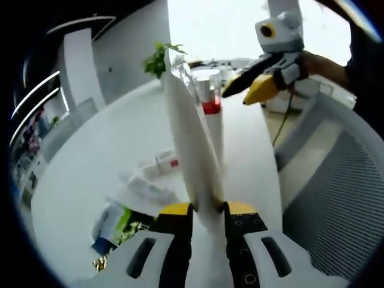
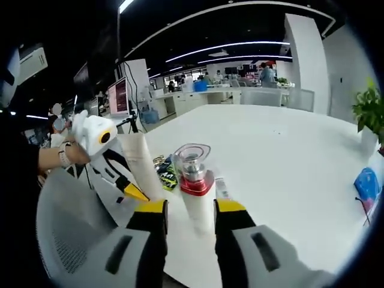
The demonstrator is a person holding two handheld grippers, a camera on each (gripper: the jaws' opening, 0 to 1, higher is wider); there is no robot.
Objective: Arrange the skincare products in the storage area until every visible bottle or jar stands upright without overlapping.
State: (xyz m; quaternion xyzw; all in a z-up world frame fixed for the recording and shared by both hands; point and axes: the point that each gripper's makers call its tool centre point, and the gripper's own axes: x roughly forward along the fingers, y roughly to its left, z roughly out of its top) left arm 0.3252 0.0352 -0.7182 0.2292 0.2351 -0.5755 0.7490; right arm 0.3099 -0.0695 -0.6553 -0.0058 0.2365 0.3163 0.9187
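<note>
White tabletop ran across an open office, with desks and monitors far behind in the right gripper view. In the left gripper view the left gripper was clamped on a tall white tube, held up off the table and rising between its yellow-tipped jaws. Beyond it stood a red-collared bottle with a clear cap. Smaller tubes lay flat on the table, near a green-and-blue packet. The right gripper showed at upper right, in a hand. In the right gripper view, the right gripper was spread apart around the red-collared bottle, whether touching I could not tell; the white tube and left gripper were just beside it.
</note>
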